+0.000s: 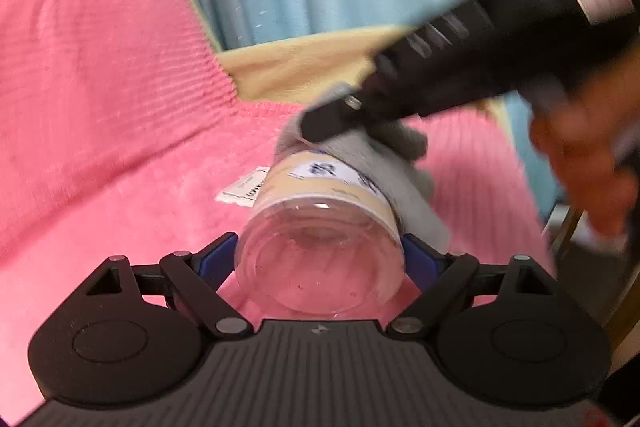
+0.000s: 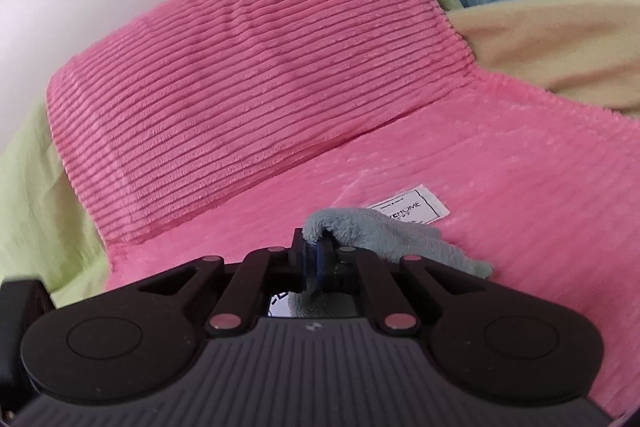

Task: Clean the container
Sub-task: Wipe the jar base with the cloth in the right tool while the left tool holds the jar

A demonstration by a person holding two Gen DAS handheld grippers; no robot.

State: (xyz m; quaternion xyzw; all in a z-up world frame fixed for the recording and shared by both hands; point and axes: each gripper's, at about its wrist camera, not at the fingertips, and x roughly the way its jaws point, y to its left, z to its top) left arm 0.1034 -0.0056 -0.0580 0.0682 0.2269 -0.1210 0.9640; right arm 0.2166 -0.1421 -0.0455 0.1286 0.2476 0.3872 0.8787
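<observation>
The left gripper (image 1: pixel 320 259) is clamped on a clear round plastic container (image 1: pixel 320 227) with a beige label, above the pink ribbed blanket (image 1: pixel 120 107). The right gripper (image 2: pixel 316 259), pinching a grey fluffy cloth (image 2: pixel 380 231), wipes its far end. Wiping looks midway; the base remains speckled.

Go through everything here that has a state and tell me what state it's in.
Left gripper: shut on the container's clear base.
Container: on its side, held above the pink blanket.
Right gripper: shut on the grey cloth.
Grey cloth: draped over the container's labelled side.

Both wrist views look closely over pink bedding (image 1: pixel 120 107).
</observation>
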